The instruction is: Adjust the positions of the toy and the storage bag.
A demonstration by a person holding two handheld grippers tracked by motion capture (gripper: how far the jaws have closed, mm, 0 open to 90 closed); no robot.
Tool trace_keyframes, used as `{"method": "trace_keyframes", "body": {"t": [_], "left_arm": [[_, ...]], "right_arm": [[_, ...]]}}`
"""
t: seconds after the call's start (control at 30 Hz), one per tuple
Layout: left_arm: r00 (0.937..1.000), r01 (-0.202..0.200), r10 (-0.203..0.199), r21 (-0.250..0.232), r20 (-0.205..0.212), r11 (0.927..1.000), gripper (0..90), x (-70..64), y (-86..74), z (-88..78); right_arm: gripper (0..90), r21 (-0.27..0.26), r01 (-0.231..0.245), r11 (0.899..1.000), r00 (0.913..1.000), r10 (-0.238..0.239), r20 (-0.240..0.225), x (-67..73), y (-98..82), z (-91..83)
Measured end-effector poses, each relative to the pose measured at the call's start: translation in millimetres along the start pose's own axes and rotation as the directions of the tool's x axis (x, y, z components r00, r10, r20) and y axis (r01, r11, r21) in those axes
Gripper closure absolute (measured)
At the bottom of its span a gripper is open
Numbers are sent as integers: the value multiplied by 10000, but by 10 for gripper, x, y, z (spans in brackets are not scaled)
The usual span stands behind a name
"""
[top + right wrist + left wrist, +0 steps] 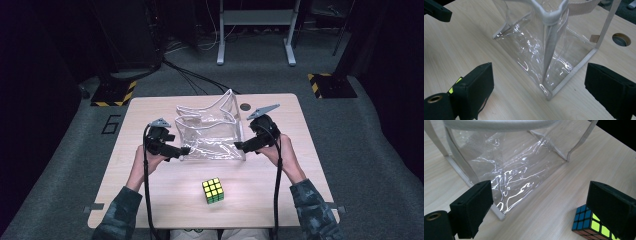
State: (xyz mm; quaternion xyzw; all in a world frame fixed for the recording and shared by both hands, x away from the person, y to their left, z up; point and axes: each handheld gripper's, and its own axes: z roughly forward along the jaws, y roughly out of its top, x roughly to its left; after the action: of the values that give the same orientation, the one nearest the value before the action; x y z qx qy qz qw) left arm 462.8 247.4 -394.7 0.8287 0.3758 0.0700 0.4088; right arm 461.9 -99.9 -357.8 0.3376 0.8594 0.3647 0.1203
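A "6" [111, 124] is marked on the grey floor (left of the table).

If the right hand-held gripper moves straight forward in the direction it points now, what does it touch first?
Most likely the clear plastic bag: the right hand-held gripper has open jaws, and the bag's near bottom corner with its white edge trim stands directly between and ahead of them. How much bare table lies before it is unclear.

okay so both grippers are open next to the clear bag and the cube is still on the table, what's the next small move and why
Probably close the left gripper on the near left edge of the clear bag to steady it. Both grippers' jaws stand open and hold nothing, the right gripper sits at the bag's other near corner, and the cube lies apart on the table, in front of the bag.
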Motion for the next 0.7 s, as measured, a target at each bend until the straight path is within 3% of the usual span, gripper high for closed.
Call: {"method": "trace_keyframes", "body": {"t": [0.7], "left_arm": [[9993,-91,90,-42,-364,9999,79,128,397,-130]], "right_arm": [[109,-193,16,9998,10000,-18,-95,-79,351,-9]]}}
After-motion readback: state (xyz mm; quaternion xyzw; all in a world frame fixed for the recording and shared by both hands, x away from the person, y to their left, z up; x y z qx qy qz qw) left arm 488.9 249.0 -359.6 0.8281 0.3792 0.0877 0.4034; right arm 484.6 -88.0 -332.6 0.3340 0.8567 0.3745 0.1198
